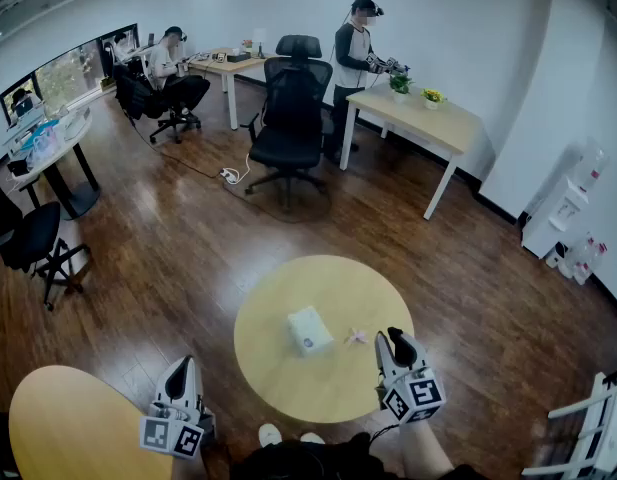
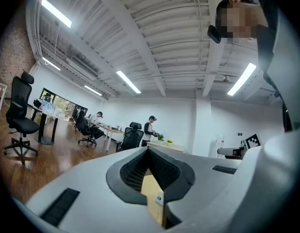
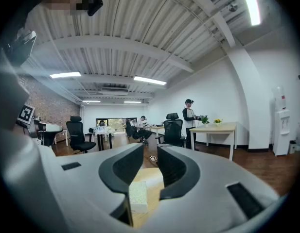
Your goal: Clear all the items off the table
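Jaws empty on left gripper (image 1: pixel 185 364) and right gripper (image 1: pixel 395 336); tissue pack (image 1: pixel 309 329) on table (image 1: pixel 288 380).

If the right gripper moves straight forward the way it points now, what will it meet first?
The right gripper would probably meet the white tissue pack first; it lies on the round table, low between the slightly parted jaws. Depth is unclear, so it may pass just above.

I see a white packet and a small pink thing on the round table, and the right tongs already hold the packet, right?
Not quite: the right tongs hold nothing. The head view shows the white packet lying apart from them on the round table, near the small pink thing.
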Demonstrator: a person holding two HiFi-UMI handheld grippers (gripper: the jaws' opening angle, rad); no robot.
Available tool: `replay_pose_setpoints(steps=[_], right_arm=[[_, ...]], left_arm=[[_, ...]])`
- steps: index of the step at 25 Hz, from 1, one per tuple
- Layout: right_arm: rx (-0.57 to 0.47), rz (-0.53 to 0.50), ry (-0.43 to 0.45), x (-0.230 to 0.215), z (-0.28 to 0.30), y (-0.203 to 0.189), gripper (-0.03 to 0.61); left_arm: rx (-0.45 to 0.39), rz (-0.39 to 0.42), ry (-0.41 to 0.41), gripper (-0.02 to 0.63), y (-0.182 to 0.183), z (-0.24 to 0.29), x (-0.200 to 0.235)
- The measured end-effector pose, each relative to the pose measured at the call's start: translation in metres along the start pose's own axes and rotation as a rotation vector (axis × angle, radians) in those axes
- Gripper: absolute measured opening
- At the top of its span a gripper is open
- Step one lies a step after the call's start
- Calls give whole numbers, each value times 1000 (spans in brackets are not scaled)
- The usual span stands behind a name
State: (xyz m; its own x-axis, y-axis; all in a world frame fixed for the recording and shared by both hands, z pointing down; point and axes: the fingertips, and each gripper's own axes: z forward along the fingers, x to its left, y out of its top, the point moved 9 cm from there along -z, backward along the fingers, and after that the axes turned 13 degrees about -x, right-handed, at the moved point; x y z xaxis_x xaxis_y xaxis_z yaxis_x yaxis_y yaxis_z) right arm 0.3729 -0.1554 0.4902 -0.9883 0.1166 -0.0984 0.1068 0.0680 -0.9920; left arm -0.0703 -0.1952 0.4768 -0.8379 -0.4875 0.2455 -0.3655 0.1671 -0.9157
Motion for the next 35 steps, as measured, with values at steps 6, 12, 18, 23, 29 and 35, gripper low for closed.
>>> replay_pose_setpoints(steps=[6, 12, 18, 23, 29, 35], right_arm=[[102, -3, 72, 5, 42, -28, 311], [245, 8, 144, 13, 80, -61, 365], [540, 0, 225, 3, 123, -148, 419], [675, -2, 239, 6, 156, -195, 485], [862, 32, 194, 7, 180, -249, 494], [881, 130, 157, 16, 184, -264, 503]], left_arm=[[36, -21, -8, -9, -15, 8, 12], [104, -41, -10, -9, -34, 24, 13], [186, -71, 14, -9, -71, 27, 9], [249, -93, 76, -9, -98, 12, 9], [290, -178, 79, -9, -122, 4, -8], [276, -229, 81, -9, -126, -6, -20]])
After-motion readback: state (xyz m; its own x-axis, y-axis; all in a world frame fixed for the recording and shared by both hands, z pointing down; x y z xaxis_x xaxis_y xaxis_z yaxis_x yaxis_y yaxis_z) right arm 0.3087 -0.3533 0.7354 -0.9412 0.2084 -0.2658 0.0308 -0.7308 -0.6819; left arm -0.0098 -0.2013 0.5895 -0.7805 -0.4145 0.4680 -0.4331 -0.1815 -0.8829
